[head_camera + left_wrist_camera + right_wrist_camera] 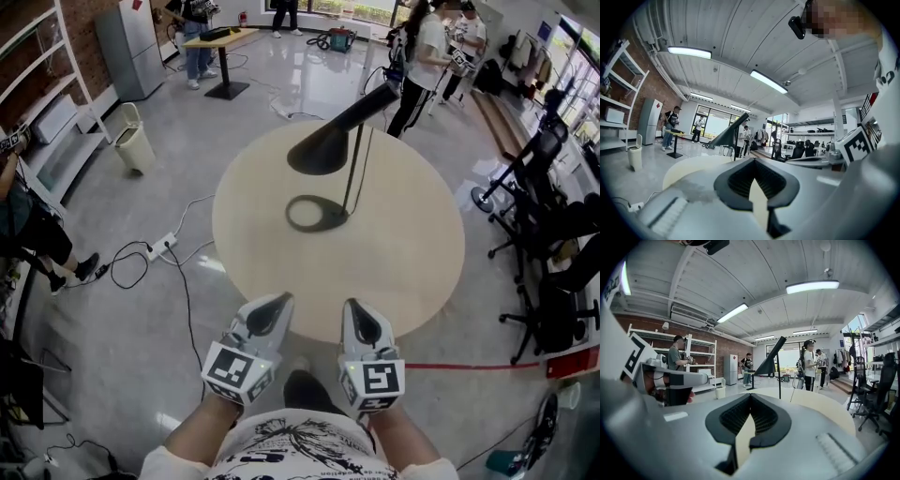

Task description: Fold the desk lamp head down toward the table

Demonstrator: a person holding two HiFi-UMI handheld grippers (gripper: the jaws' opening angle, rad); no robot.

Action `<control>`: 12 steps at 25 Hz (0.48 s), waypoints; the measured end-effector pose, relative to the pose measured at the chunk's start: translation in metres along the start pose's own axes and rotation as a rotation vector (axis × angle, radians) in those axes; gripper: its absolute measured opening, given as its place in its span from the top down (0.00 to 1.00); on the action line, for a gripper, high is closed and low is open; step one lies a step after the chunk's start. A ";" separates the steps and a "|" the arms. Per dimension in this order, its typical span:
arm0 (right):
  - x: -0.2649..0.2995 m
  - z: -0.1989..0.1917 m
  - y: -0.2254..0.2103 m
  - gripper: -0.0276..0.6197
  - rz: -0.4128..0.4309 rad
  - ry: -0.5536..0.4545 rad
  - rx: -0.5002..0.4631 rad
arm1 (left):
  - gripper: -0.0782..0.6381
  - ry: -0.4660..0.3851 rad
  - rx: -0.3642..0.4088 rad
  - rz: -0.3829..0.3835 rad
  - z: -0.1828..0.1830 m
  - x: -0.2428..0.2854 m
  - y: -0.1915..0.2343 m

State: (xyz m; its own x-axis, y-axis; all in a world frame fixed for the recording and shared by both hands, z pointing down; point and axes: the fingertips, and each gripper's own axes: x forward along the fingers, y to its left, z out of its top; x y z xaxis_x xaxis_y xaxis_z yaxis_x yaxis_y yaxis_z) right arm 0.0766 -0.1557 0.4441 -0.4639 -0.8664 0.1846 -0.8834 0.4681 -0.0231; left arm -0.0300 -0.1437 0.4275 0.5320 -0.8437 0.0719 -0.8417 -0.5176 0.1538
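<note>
**Lamp standing upright, both tongs waiting closed at the table's near edge**

A round, pale table [412,272] is filling the middle of the head view and is standing on a glossy grey floor [112,309]. Black office chairs [553,216] are crowding the right side. A grey fridge [131,47] is standing at the far left, and several people are standing about in the background.

The desk lamp [328,150] is sitting on the far half of the table. Its round black base [314,214] is lying flat on the top, and its thin stem [354,169] is rising from it. The cone-shaped head is hanging raised above the base and tilting on its slanted arm. Both gripper views are showing the lamp [731,133] [771,359] well beyond the jaws, with nothing touching it.

The left gripper [281,298] and the right gripper [354,305] are hovering side by side over the near rim of the table. They are pointing toward the lamp and are well apart from it. In its own view each gripper, left [752,161] and right [750,397], is showing its dark pads meeting at the tips and gripping nothing.

A pale bin [134,145] is standing on the floor at the left. A white power strip [161,246] is lying near the table with its cable trailing away.
</note>
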 end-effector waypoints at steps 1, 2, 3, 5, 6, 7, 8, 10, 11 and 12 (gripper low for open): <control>-0.014 -0.002 0.008 0.94 0.002 -0.001 0.001 | 0.89 0.002 0.000 0.002 -0.003 -0.014 -0.007; -0.027 -0.004 0.018 0.94 0.005 0.000 0.001 | 0.89 0.004 0.009 0.002 -0.005 -0.028 -0.014; -0.039 -0.006 0.028 0.94 0.008 0.002 -0.001 | 0.89 0.007 0.024 0.002 -0.007 -0.040 -0.020; -0.065 -0.008 0.045 0.94 0.015 0.005 -0.009 | 0.89 0.003 0.047 0.008 -0.005 -0.065 -0.032; -0.078 -0.008 0.053 0.94 0.019 0.002 -0.016 | 0.89 -0.003 0.047 0.012 -0.002 -0.076 -0.040; -0.091 -0.008 0.060 0.94 0.021 -0.003 -0.023 | 0.89 -0.010 0.043 0.016 0.001 -0.087 -0.047; -0.103 -0.008 0.067 0.94 0.021 -0.007 -0.029 | 0.89 -0.014 0.039 0.017 0.002 -0.097 -0.055; -0.123 -0.013 0.081 0.94 0.021 -0.009 -0.030 | 0.89 -0.014 0.035 0.006 -0.001 -0.115 -0.069; -0.133 -0.016 0.088 0.94 0.023 -0.007 -0.029 | 0.89 -0.013 0.033 -0.003 -0.006 -0.122 -0.077; -0.142 -0.018 0.093 0.94 0.025 -0.005 -0.030 | 0.89 -0.012 0.029 -0.009 -0.009 -0.130 -0.084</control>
State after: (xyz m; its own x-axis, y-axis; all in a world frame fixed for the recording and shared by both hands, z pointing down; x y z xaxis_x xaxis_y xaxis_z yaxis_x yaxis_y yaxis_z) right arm 0.0615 0.0140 0.4339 -0.4863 -0.8552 0.1792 -0.8691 0.4947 0.0022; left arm -0.0275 0.0104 0.4141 0.5390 -0.8402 0.0592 -0.8391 -0.5294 0.1253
